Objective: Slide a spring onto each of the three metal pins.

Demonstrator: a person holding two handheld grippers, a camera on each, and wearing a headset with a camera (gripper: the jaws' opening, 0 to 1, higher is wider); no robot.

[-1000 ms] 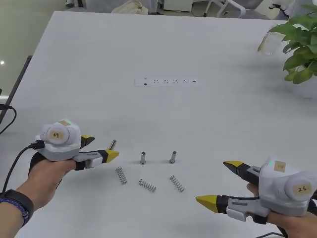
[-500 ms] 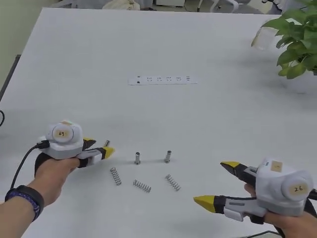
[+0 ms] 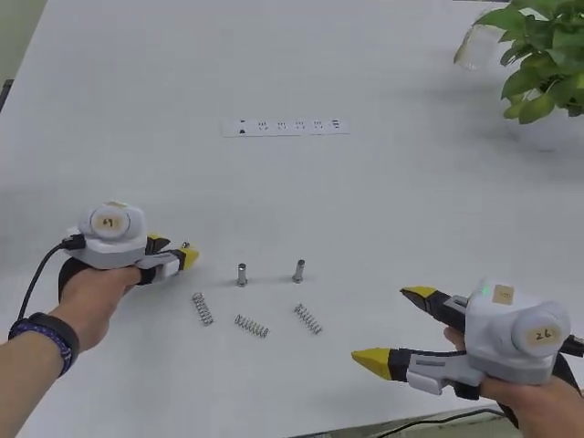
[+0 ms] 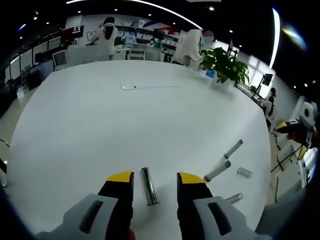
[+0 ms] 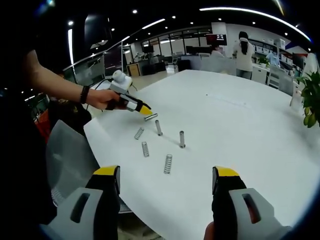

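springs (image 3: 251, 326): three loose on the bench (image 3: 383, 201) before the pins (image 3: 242, 274); I judge them light, springy and apt to roll, so pinch mid-coil, gently | my left claw (image 4: 155, 178): narrow, astride the end pin (image 4: 148, 186), gap each side, no grip | my right claw (image 3: 394, 325): wide, empty, nearest spring ahead, apart

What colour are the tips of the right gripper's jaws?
Yellow, on the right gripper; it shows best in the right gripper view.
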